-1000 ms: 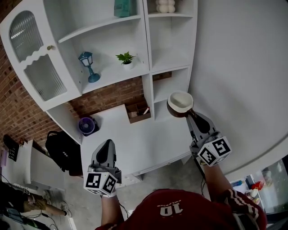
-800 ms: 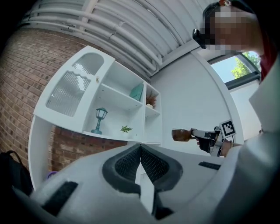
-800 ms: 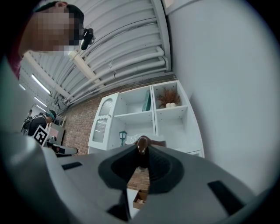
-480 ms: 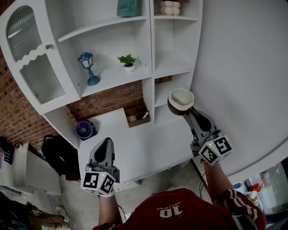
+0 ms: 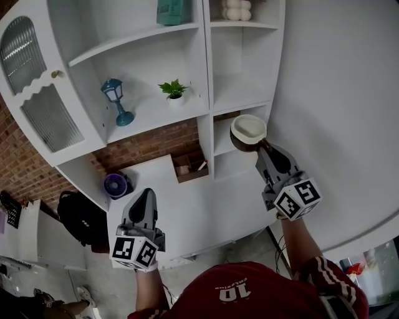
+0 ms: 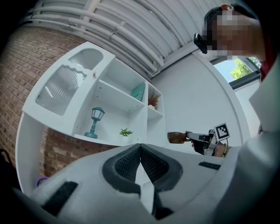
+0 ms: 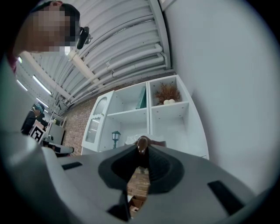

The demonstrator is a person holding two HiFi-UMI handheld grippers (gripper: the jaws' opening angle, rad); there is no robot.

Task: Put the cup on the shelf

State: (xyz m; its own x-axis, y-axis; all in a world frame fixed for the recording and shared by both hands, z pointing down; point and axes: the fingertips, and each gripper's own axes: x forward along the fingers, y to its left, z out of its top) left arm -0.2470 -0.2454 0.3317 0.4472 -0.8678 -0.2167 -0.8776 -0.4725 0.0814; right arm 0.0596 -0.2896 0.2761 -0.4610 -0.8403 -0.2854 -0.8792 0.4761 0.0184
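Observation:
The cup (image 5: 248, 132), brown outside and cream inside, hangs upright in front of the white shelf unit (image 5: 243, 93), level with its lower right compartments. My right gripper (image 5: 262, 148) is shut on the cup's handle (image 7: 142, 145), which shows as a brown knob between the jaws in the right gripper view. My left gripper (image 5: 145, 197) is held low over the white desk (image 5: 193, 209), shut with nothing in it; its pads (image 6: 131, 159) meet at the tips. The left gripper view shows the cup (image 6: 176, 137) off to the right, held out by the right gripper (image 6: 189, 137).
On the wide left shelf stand a teal lantern (image 5: 116, 101) and a small potted plant (image 5: 174, 91). A teal box (image 5: 169, 11) and a white bobbly ornament (image 5: 234, 7) sit higher up. A wooden box (image 5: 190, 165), a purple fan (image 5: 116, 185) and a black bag (image 5: 78, 218) lie below.
The right gripper has carried the cup a little up and closer to the shelf's right compartments. The left gripper has hardly moved.

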